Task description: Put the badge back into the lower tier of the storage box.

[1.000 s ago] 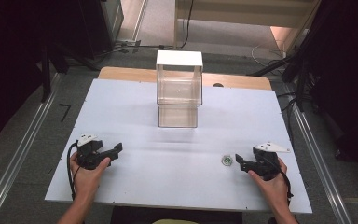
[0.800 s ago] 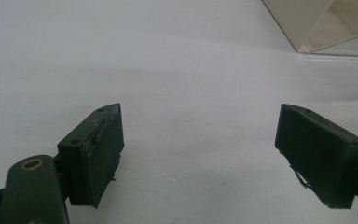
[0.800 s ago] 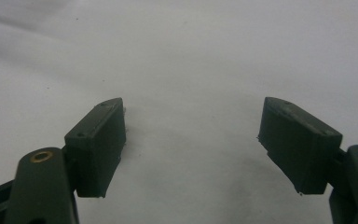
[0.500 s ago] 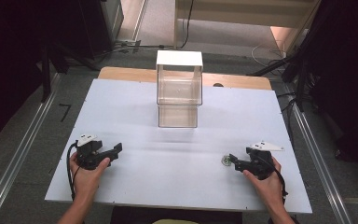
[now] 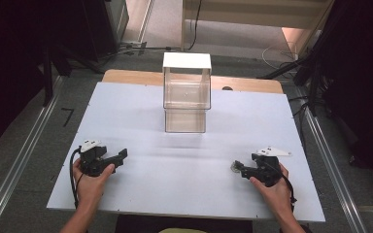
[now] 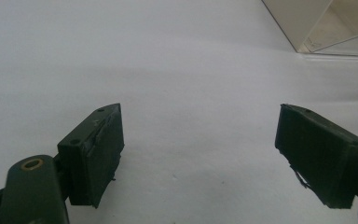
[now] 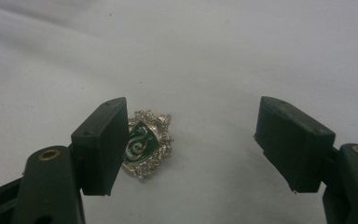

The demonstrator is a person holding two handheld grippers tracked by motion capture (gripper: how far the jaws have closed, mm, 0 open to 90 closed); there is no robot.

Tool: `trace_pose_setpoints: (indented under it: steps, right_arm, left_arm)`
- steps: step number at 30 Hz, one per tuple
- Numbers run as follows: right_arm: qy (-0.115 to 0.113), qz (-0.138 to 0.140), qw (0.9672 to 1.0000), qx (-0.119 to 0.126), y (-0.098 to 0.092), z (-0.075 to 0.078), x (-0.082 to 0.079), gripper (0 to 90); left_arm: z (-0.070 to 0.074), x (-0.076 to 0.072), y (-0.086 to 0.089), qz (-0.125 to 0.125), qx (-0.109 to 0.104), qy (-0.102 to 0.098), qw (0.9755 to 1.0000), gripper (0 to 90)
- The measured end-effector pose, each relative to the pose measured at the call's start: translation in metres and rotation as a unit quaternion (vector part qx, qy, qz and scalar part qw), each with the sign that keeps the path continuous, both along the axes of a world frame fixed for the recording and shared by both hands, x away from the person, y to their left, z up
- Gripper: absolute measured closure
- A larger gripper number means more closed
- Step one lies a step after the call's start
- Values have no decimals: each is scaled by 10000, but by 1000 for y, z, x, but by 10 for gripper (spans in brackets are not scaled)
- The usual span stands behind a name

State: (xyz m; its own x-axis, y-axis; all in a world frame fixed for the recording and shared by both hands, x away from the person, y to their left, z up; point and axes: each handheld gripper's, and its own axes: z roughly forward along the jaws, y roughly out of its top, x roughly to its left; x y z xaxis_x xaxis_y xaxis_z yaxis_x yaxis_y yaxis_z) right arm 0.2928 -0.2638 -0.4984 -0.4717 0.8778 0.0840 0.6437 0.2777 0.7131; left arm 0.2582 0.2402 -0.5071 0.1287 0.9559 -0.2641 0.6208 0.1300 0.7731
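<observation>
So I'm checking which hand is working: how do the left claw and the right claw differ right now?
The right claw has a small silver-and-green badge between its jaws, close against one jaw and not pinched; the left claw has bare table between its jaws. The right claw's jaws have just been closing a little; the left claw stands wide open. Both lie low over the near side of the table, each in a hand.

Glossy green-enamelled metal badge [image 7: 147, 142] on matt white table [image 7: 261, 46]
</observation>
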Motion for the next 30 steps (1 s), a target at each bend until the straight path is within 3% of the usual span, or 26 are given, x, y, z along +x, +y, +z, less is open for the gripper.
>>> trace_pose_setpoints:
  steps: [8, 30]
  right_arm:
    - [132, 130, 9998, 15, 2, -2, 0, 285]
    - [75, 387, 9992, -99, 10, -4, -4, 432]
  left_arm:
    - [0, 0, 0, -6, 9, 6, 10000, 158]
    - [0, 0, -1, -19, 9, 10, 10000, 158]
